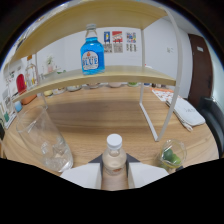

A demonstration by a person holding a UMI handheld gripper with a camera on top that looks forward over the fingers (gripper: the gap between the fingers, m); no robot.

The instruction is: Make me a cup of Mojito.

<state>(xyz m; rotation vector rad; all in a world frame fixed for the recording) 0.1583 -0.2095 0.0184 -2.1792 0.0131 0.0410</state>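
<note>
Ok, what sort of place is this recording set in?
Probably a makeshift drink-mixing station in an office or lab room: a wooden table with a raised shelf holding a blue-labelled bottle, a clear glass pitcher, and posters on the white wall.

Capped bottle was held between tool fingers; glass left, lime cup right on worktop; labelled bottle on shelf behind.

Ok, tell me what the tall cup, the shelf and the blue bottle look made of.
Tall cup: clear glass or plastic, the table shows through it. Shelf: pale wood boards, matte, on white posts that look like painted metal. Blue bottle: clear glass or plastic, glossy, holding blue liquid.
</note>
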